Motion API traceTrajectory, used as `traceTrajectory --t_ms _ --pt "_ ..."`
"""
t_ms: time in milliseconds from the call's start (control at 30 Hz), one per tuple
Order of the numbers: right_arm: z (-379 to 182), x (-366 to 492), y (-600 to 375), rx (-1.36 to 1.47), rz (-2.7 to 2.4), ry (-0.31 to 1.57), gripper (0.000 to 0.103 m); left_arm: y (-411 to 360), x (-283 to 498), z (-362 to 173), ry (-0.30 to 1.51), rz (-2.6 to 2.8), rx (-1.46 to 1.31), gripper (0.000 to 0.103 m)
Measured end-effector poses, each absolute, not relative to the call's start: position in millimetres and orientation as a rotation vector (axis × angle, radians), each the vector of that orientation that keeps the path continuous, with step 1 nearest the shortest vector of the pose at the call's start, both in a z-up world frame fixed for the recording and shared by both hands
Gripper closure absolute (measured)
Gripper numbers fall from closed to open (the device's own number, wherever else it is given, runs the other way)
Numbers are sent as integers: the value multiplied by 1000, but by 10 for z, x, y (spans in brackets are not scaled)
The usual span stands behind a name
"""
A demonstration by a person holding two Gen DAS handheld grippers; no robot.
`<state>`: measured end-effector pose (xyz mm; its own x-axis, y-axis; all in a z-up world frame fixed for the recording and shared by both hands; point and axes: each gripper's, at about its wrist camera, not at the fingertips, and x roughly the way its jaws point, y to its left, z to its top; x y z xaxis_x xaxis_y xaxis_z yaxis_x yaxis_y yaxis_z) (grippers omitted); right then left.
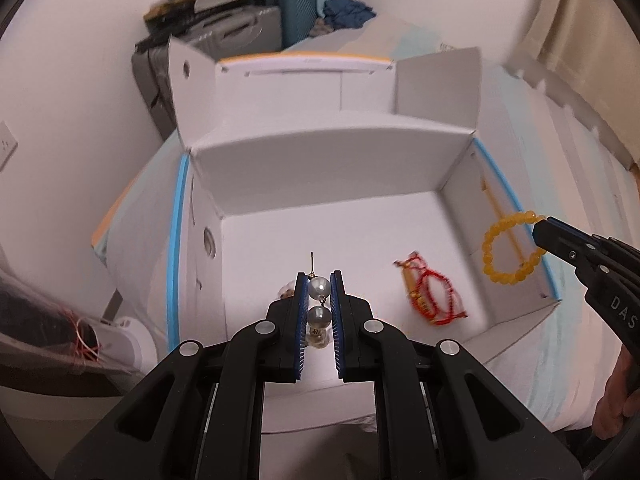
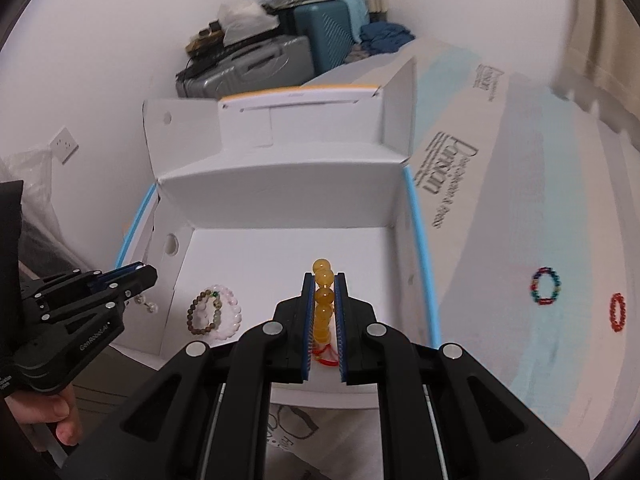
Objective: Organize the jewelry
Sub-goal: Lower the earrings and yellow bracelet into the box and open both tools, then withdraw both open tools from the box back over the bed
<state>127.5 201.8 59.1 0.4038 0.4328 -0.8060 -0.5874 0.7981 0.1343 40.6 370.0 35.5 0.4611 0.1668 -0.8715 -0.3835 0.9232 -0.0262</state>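
Note:
My left gripper (image 1: 319, 280) is shut on a pearl drop earring (image 1: 319, 300) and holds it over the near left part of an open white cardboard box (image 1: 328, 168). My right gripper (image 2: 324, 280) is shut on a yellow bead bracelet (image 2: 323, 300), which hangs over the box's right wall in the left wrist view (image 1: 510, 246). A red string bracelet with gold charms (image 1: 430, 290) lies on the box floor. A pink and a brown bead bracelet (image 2: 214, 312) lie at the floor's left side. The left gripper also shows in the right wrist view (image 2: 140, 270).
A multicoloured bead bracelet (image 2: 546, 286) and a red bead bracelet (image 2: 618, 312) lie on the bed sheet right of the box. Suitcases (image 2: 280, 48) with clothes stand against the far wall. A plastic bag (image 1: 60, 320) sits at the left.

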Motion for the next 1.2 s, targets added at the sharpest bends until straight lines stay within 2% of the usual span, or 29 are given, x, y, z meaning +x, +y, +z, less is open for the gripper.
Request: traceTrajectory --t_ms 533,1067,1133,1167,1200 --pt "-85 1447 2285 -248 628 1115 94 3868 599 -362 1205 340 -265 93" --pt "-223 1476 2301 -247 613 1153 92 3860 662 -505 1259 367 -219 90" --pt "-207 1471 2288 -242 614 1151 89 3857 660 -494 1259 366 -218 90" --pt "-192 1470 2279 -235 617 1149 83 3853 657 -478 1254 364 -220 87" --pt "-162 1467 2262 -225 621 1144 77 3850 652 -464 1250 364 -220 79"
